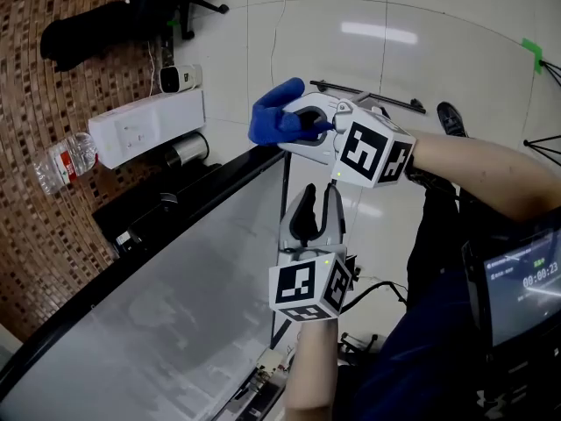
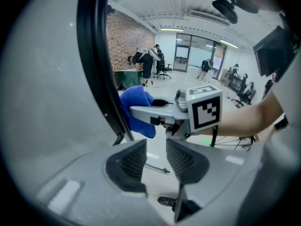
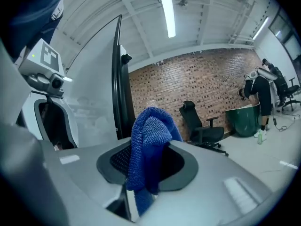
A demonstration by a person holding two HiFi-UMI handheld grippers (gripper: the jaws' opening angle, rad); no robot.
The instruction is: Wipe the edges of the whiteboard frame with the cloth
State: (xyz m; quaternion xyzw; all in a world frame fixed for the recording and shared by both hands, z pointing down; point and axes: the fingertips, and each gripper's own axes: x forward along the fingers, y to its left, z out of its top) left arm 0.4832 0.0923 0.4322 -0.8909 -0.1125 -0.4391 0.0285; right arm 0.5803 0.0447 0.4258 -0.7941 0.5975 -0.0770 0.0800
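One blue cloth (image 3: 149,133) pinched in right gripper (image 3: 149,166), near whiteboard frame (image 3: 121,93), left gripper (image 2: 156,161) spread, empty.

Right tool (image 3: 146,166) clamped on a bunched blue cloth (image 3: 151,126), black whiteboard frame (image 3: 120,93) upright just beyond, left tool (image 3: 51,112) at the left by the board, office chair (image 3: 203,126) before brick wall (image 3: 197,84)

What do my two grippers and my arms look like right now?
The left gripper and the right gripper both have pale grey-white shells and dark ribbed pads. Each carries a cube of black-and-white square markers with a small green light. The left forearm and the right forearm are bare, with no sleeve showing.
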